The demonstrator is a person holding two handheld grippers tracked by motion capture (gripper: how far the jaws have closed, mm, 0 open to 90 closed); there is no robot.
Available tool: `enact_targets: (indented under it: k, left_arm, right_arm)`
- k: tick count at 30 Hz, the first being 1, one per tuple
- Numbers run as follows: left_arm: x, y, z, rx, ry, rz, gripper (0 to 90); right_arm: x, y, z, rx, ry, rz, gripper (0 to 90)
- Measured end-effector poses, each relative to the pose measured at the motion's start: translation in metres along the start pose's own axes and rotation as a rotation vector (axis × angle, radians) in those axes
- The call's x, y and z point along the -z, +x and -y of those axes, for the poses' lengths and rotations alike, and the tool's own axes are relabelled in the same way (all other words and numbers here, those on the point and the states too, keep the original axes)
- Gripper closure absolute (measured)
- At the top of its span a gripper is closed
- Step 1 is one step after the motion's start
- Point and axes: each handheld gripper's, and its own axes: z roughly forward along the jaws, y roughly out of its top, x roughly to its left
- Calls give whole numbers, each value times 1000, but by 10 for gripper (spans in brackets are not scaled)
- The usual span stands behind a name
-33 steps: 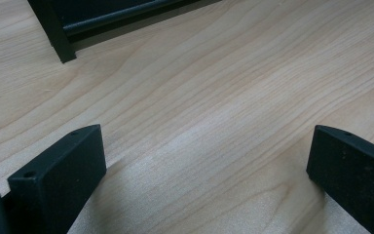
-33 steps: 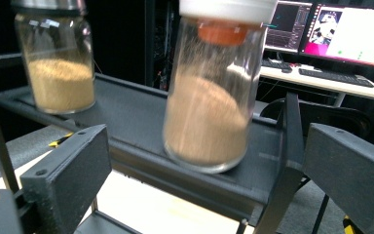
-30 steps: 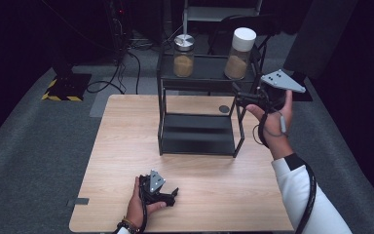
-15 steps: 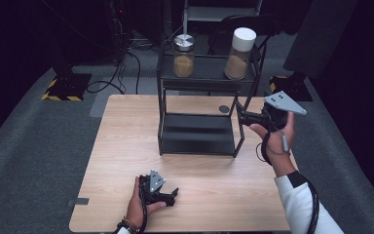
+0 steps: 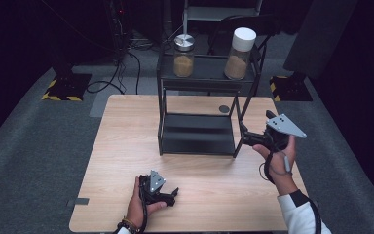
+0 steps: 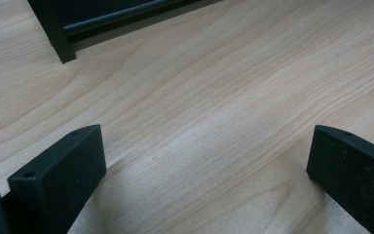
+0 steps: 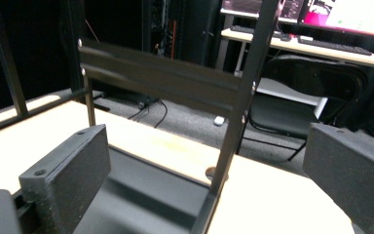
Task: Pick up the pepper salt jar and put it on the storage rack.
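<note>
Right hand-held gripper (image 5: 246,139) wide open, empty

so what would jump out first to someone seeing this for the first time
Probably the black two-tier rack standing at the far middle of the wooden table, with two jars of brown powder on its top shelf: a metal-lidded jar at left and a taller white-capped jar at right. Next, the right claw held open beside the rack's front right leg, while the left claw rests open near the table's front edge.

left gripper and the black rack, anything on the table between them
Nothing: in the high view, bare wood lies between the left gripper and the black rack; the left gripper view shows the same.
</note>
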Motion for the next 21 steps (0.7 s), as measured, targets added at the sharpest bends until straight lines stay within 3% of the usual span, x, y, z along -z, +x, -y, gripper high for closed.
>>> enact_targets:
  k: [10, 21]
  left_arm:
    - [0, 0, 0, 0, 0, 0, 5]
    - [0, 0, 0, 0, 0, 0, 5]
  right_arm:
    - [15, 8, 24, 14, 11, -2, 32]
    - [27, 16, 54, -3, 55, 2, 32]
